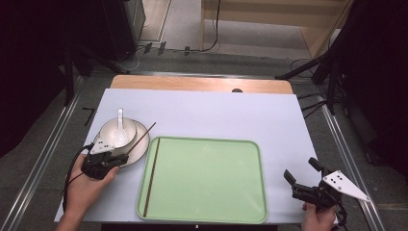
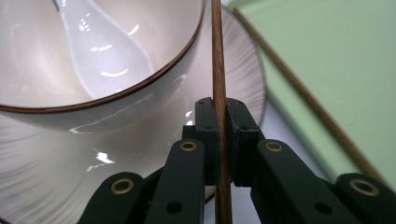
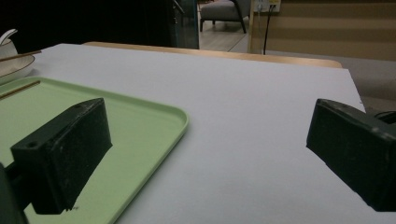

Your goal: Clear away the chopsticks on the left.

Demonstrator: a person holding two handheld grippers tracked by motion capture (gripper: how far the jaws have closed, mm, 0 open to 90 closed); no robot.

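A white bowl with a brown rim stands on a white plate at the table's left, a white spoon resting inside it. My left gripper is shut on a brown chopstick that slants across the plate's right edge, close beside the bowl. A second chopstick lies along the left side of the green tray. My right gripper hangs open over the white table cover right of the tray, jaws wide apart, nothing between them.
A white cover spreads over the wooden table, whose far edge shows bare wood. The tray's corner lies just left of my right gripper. Metal rails and dark stands flank the table on both sides.
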